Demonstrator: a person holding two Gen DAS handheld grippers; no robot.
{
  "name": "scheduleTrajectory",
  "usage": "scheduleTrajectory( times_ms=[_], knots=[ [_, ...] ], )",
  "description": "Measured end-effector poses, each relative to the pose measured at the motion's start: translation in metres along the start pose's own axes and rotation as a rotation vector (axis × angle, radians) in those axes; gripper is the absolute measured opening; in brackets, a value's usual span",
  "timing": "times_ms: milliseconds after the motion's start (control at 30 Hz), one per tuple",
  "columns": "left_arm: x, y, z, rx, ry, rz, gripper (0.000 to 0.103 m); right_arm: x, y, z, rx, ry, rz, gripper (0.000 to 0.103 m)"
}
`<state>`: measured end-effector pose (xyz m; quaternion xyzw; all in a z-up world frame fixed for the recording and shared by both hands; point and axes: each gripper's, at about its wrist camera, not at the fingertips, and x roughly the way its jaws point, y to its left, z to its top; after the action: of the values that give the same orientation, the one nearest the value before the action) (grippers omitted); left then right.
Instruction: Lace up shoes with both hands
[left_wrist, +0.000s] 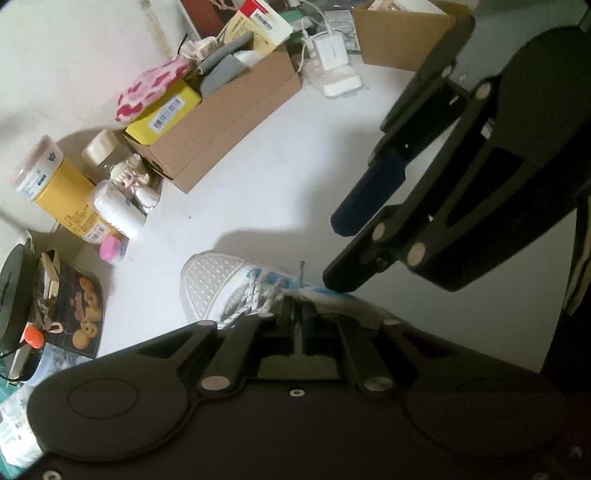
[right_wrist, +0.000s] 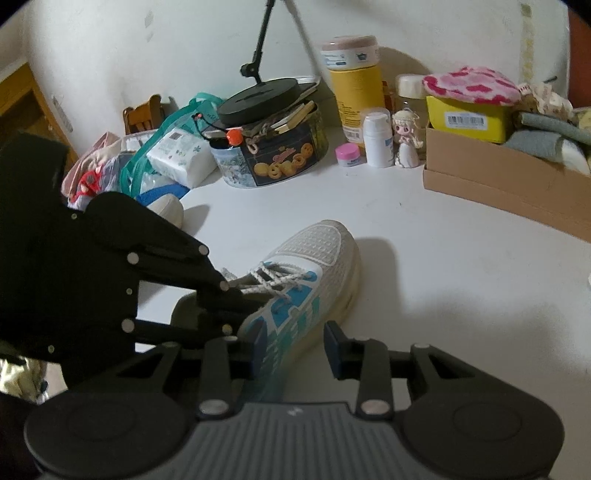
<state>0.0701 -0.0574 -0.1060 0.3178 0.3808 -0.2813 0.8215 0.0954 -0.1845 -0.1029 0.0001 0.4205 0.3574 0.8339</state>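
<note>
A white mesh sneaker (right_wrist: 317, 254) with blue side panels lies on the white table (right_wrist: 443, 277), toe pointing away. Its speckled white lace (right_wrist: 277, 277) crosses the lower eyelets. My left gripper (left_wrist: 297, 314) is shut at the tongue, and a lace end (left_wrist: 302, 266) sticks up just past its tips. In the right wrist view the left gripper (right_wrist: 255, 302) reaches in from the left onto the shoe's collar. My right gripper (right_wrist: 295, 350) stands open over the shoe's blue side, its blue pads (right_wrist: 332, 350) not pressing on it. From the left wrist view the right gripper (left_wrist: 338, 254) hangs above the shoe's heel end.
A cookie tin (right_wrist: 280, 162) with a black stand base on top, a yellow canister (right_wrist: 356, 92), small bottles and a doll (right_wrist: 406, 140) line the back. A cardboard box (right_wrist: 498, 184) stands back right. A bag (right_wrist: 166, 158) and another shoe's toe (right_wrist: 170, 210) lie at the left.
</note>
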Motion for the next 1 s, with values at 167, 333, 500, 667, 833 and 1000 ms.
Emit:
scheduleTrajectory(
  times_ms=[167,333,500,667,833,1000],
  knots=[
    [-0.003,0.0,-0.003,-0.009,-0.023,-0.01,0.001,0.005,-0.016,0.001,0.135,-0.016,0.058,0.031],
    [-0.006,-0.001,-0.004,-0.011,-0.043,-0.009,0.001,0.013,-0.035,-0.001,0.325,-0.032,0.139,0.026],
    [-0.006,-0.003,-0.005,-0.006,-0.047,-0.004,0.001,0.019,-0.044,-0.004,0.461,-0.047,0.192,0.018],
    [-0.006,-0.002,-0.005,-0.012,-0.049,-0.004,0.001,0.025,-0.05,-0.006,0.543,-0.057,0.217,0.011],
    [-0.005,-0.002,-0.006,-0.021,-0.047,-0.002,0.001,0.028,-0.048,-0.005,0.539,-0.059,0.225,0.005],
    [-0.008,-0.005,-0.005,-0.031,-0.049,0.017,0.004,0.025,-0.043,-0.005,0.516,-0.083,0.213,0.002]
  ],
)
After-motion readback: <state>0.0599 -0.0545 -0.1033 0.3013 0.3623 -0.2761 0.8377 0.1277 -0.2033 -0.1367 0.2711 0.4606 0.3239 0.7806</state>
